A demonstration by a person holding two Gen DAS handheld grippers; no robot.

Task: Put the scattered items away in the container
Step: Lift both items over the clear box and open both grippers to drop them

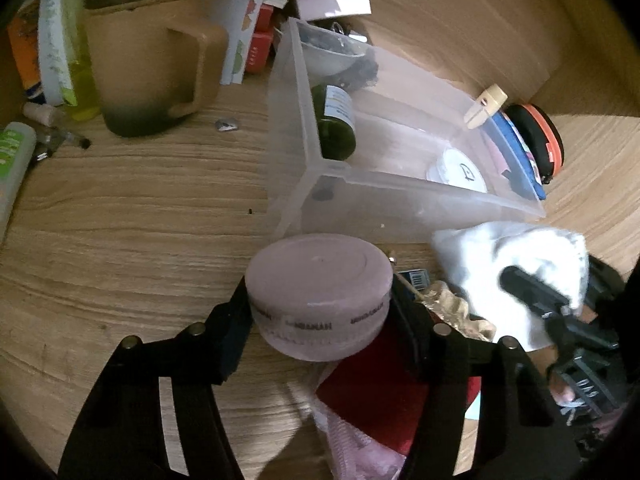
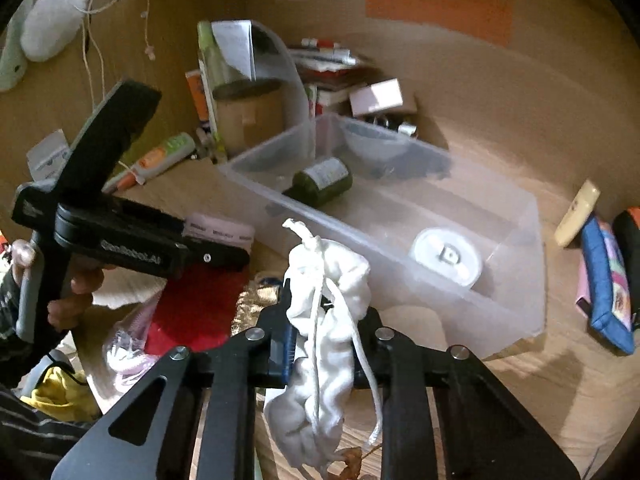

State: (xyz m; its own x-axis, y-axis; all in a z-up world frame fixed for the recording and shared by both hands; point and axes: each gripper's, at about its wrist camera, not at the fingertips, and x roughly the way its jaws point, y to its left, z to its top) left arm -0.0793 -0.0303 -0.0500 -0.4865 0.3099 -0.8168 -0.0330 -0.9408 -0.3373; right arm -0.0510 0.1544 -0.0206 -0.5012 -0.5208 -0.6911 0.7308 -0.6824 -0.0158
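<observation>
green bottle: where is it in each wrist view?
Left wrist: green bottle lies in the clear bin, above centre, against the bin's left wall.
Right wrist: green bottle lies in the clear bin, centre, upper half.
Shared landmark: white round lid on the bin floor.
</observation>
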